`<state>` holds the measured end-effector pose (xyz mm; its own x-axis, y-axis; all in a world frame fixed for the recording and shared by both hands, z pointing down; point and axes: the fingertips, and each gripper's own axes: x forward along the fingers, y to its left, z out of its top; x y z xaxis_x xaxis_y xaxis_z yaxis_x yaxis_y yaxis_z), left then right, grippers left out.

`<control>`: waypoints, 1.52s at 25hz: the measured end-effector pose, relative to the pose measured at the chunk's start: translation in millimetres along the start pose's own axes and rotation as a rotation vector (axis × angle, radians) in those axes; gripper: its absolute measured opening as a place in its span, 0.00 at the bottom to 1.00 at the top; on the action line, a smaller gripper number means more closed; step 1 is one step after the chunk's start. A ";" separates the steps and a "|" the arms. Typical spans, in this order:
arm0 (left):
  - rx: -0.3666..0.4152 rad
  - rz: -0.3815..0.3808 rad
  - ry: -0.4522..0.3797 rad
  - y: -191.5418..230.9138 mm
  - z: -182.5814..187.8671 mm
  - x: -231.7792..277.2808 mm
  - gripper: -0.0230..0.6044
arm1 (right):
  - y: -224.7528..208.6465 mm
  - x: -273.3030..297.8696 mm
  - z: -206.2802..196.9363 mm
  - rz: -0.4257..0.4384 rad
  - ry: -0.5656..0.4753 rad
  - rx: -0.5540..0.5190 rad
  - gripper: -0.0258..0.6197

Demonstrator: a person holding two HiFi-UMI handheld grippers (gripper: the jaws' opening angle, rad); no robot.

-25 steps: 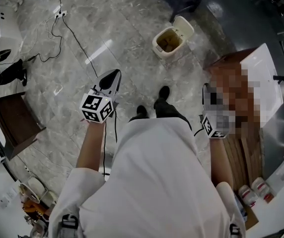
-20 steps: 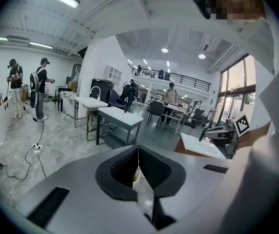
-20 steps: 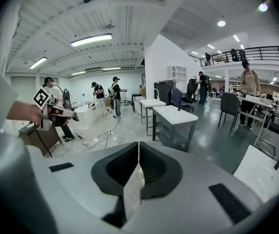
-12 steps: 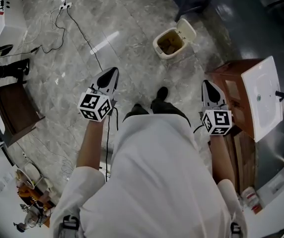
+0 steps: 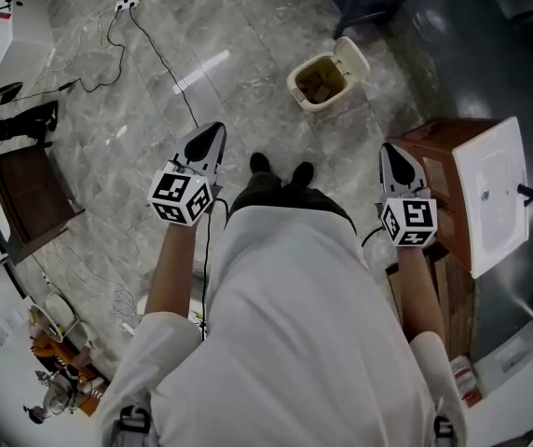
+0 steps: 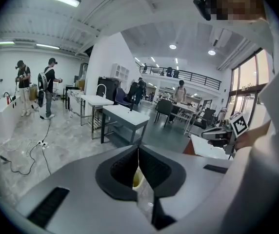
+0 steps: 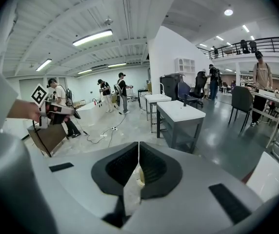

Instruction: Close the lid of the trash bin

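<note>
Nearest, low in the head view, is my white coat, with 1 arm out to each side of it. The left gripper [image 5: 212,136] sits left of centre and the right gripper [image 5: 389,151] right of centre, both pointing up the frame and carried level with each other. I judge that is because I am on foot and neither has work yet. In each gripper view the 2 dark pads meet along a thin seam in the middle of the frame, so both tools are pinched together with nothing in them. A lid calls for a push, not a pinch, so closed tips suit the job. Between the grippers, just above the coat, are my shoes [image 5: 280,168] on the marble floor [image 5: 136,147], toes aimed up the frame. Close by the right gripper, at the right edge, is a wooden cabinet [image 5: 434,152] with a white basin top [image 5: 495,194]; I would keep that arm clear of it. Further up, at upper centre and well apart from both tools, stands the bin [image 5: 319,80], mouth open, brownish inside. Its lid [image 5: 348,54] is tipped back on the upper right side, so the hinge is on the far side from me. I judge the task is at the approach: the lid is untouched, and either tool would have to reach past the mouth to tip it forward. Beyond, a black cable [image 5: 155,54] trails across the floor at upper left, and the gripper views show grey tables [image 7: 181,112] and people standing far off.
</note>
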<state>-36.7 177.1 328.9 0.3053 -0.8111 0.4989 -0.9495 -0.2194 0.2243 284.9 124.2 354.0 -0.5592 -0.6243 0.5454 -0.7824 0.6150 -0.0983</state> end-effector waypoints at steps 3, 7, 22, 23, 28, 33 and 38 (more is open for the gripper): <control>0.002 -0.006 0.011 2.7 1.8 7.3 0.07 | -2.9 7.4 1.8 0.000 0.007 0.003 0.09; -0.003 -0.030 0.033 9.3 -0.3 21.0 0.07 | -4.2 19.9 0.7 -0.013 0.025 0.015 0.09; 0.030 -0.160 0.118 54.8 15.5 106.9 0.07 | -9.9 93.2 29.2 -0.082 0.081 0.059 0.09; 0.038 -0.168 0.125 57.6 16.3 111.7 0.07 | -9.8 97.9 30.5 -0.086 0.086 0.061 0.09; 0.078 -0.211 0.166 74.7 9.2 132.4 0.07 | -10.2 122.3 25.9 -0.106 0.119 0.072 0.09; 0.105 -0.255 0.201 89.4 -1.2 149.7 0.07 | -15.3 147.3 23.0 -0.140 0.137 0.071 0.09; 0.139 -0.296 0.232 105.6 -15.8 170.6 0.07 | -16.6 179.7 11.7 -0.150 0.169 0.068 0.09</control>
<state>-83.7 24.0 450.8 0.5602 -0.5618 0.6087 -0.8141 -0.5092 0.2792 194.2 -3.8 443.9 -0.3860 -0.6132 0.6892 -0.8731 0.4840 -0.0583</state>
